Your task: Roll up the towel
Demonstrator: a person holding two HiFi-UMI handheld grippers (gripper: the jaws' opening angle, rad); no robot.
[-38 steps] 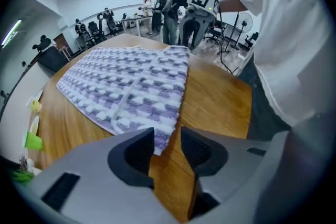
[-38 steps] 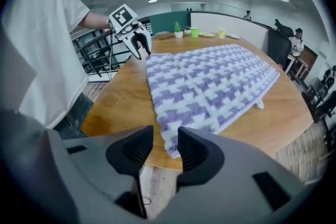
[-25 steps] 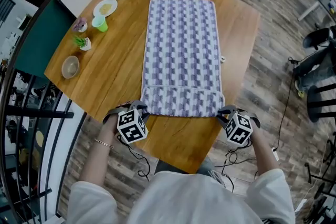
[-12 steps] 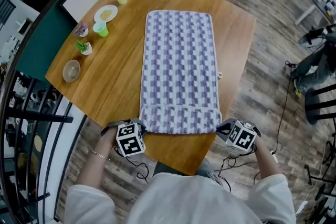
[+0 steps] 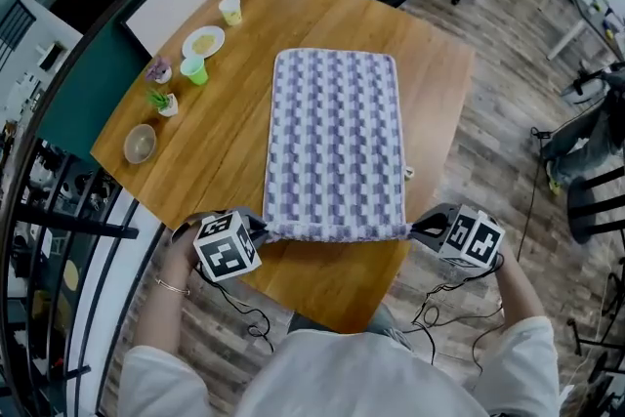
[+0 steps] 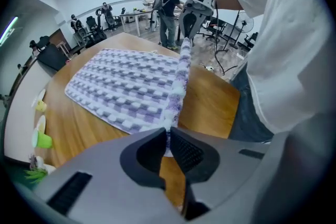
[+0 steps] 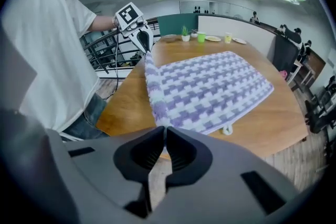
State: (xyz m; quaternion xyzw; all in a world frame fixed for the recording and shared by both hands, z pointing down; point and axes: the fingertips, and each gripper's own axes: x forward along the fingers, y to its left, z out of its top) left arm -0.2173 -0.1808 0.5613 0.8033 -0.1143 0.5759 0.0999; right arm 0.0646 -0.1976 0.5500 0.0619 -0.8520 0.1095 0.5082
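Now the purple-and-white checked towel (image 5: pixel 337 142) lies flat along the wooden surface (image 5: pixel 220 146), with its near short edge held up off the wood and stretched taut between the two grippers. The left gripper (image 5: pixel 258 231) has its jaws closed on the towel's near left corner, and the right gripper (image 5: pixel 417 230) has its jaws pinched on the near right corner. Well apart from the towel, along the surface's left edge, stand a bowl (image 5: pixel 140 143), a small plant (image 5: pixel 163 102), a green cup (image 5: pixel 194 70) and two plates (image 5: pixel 203 42).
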